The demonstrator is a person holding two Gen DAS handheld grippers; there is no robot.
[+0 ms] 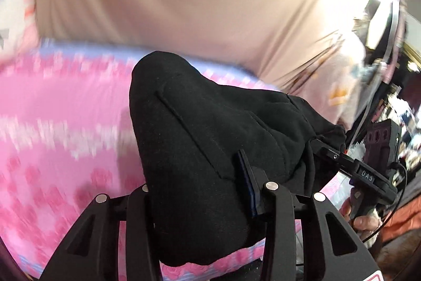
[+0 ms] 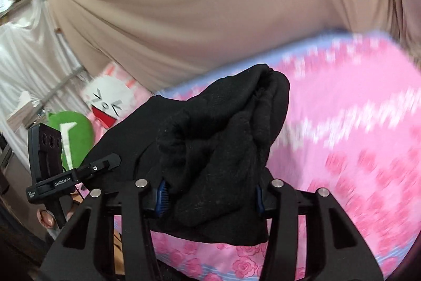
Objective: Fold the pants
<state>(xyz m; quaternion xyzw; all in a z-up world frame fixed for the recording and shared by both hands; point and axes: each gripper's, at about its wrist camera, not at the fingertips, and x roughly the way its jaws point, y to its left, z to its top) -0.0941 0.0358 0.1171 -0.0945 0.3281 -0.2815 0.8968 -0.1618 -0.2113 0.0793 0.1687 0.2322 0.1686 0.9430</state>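
a: where are the soft black fabric pants [image 1: 200,149]?

b: bunched and lifted above the pink rose-print bedsheet [image 2: 355,149], strung between both tools.

a: grips?

b: left gripper [image 1: 200,199] clamped on one end, right gripper [image 2: 210,199] pinching a thick wad.

a: key relation?

b: the cloth's long axis probably runs gripper to gripper, neither nearer.

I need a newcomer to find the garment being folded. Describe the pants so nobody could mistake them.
Start at the bed, covered by a pink rose-print sheet with a beige curtain behind. The black pants hang bunched above it, clamped by the left hand-held gripper and the right hand-held gripper. They are the only black cloth in view.
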